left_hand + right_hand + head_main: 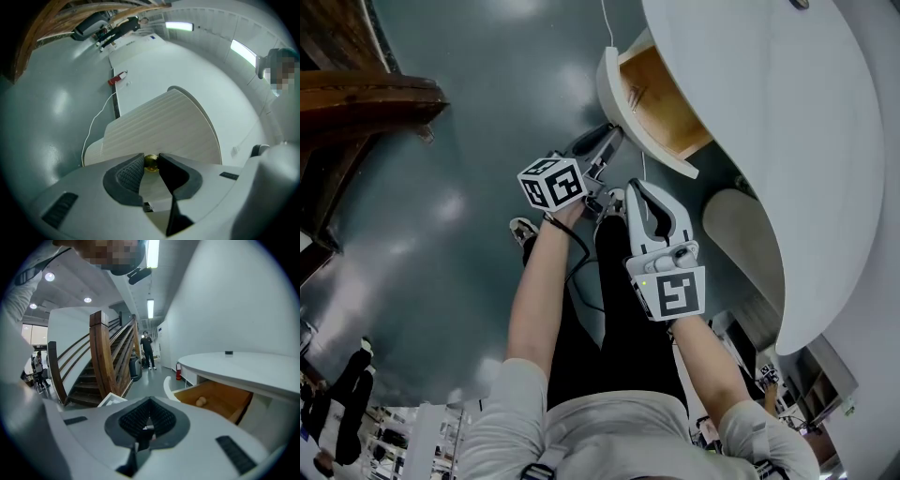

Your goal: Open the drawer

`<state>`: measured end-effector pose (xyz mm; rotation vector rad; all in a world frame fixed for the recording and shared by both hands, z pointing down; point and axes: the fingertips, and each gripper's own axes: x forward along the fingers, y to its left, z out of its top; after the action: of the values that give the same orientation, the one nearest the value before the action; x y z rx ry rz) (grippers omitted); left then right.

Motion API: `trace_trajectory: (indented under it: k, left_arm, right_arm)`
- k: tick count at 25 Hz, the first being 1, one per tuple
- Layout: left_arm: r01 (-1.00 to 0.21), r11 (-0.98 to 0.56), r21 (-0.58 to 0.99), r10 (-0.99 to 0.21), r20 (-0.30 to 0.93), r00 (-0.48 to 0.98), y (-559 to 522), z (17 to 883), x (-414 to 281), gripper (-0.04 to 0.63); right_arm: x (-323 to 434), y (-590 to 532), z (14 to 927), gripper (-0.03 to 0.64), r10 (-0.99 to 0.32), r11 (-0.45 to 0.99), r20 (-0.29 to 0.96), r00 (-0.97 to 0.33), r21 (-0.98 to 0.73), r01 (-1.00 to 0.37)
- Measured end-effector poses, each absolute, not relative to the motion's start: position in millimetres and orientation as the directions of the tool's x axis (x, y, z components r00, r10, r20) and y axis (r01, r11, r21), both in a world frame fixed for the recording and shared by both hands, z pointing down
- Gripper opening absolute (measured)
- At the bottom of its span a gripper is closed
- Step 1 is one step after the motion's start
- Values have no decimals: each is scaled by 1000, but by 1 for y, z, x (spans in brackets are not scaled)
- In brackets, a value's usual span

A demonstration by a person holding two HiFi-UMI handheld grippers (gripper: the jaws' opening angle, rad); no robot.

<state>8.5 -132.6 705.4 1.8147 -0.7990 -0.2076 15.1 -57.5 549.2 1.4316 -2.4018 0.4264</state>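
Left gripper view: the left hand-held gripper [151, 162] is clamped on the brass knob [151, 162] of the drawer front [159, 126], with one ribbed pad on each side of the ball. Gripping there makes sense, since the knob is the only pull point on that curved pale panel.

Head view: the left hand-held gripper [602, 145] reaches out ahead of the person to the front of the drawer [661, 103]. The drawer sticks well out from under the white round table [787, 122], and its wooden inside is exposed. The arm is stretched along the pull line, so the force probably runs straight out from the table rather than sideways.

The right hand-held gripper [639, 192] is beside the left one and touches nothing. In the right gripper view its jaws are pressed together with nothing between them [148, 423]. It looks idle, parked clear of the drawer's path.

The right gripper view also shows the drawer [218, 401] open under the table [243, 366], with a small round pale object [200, 401] inside; what it is cannot be told. A staircase [105, 362] stands behind.

Judgement: the opening looks mostly done. How much travel is left cannot be seen.
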Motion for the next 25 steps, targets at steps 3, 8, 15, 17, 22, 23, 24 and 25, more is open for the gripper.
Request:
trace_trajectory:
  k: [3, 8, 15, 17, 22, 23, 24, 25]
  left_arm:
    - [-415, -185, 891, -605, 230, 763, -124, 708, -1, 103]
    - [-419, -185, 889, -599, 236, 765, -110, 709, -19, 101]
    - [-442, -165, 882, -597, 268, 757, -97, 710, -35, 101]
    - [-455, -159, 876, -591, 285, 755, -91, 712, -44, 101]
    - [-480, -135, 867, -589, 319, 743, -75, 714, -72, 101]
    - [-482, -127, 867, -592, 324, 738, -75, 714, -73, 101]
    - [-482, -119, 868, -594, 327, 735, -74, 714, -73, 101]
    - [-482, -114, 869, -595, 329, 733, -73, 714, -73, 101]
  right_arm:
    - [2, -51, 551, 12, -790, 460, 411, -455, -94, -883]
    - [-22, -41, 552, 11, -781, 478, 411, -470, -89, -874]
    - [-41, -41, 549, 11, -776, 482, 408, -480, -106, -870]
    - [-51, -39, 547, 11, -772, 489, 401, -492, -120, -864]
    - [-77, -31, 546, 11, -760, 501, 403, -511, -138, -854]
    - [-77, -31, 545, 11, -759, 501, 405, -510, -139, -854]
    - [-77, -31, 544, 11, -758, 500, 407, -510, -140, -855]
    - [-77, -31, 543, 11, -756, 500, 409, -511, -142, -854]
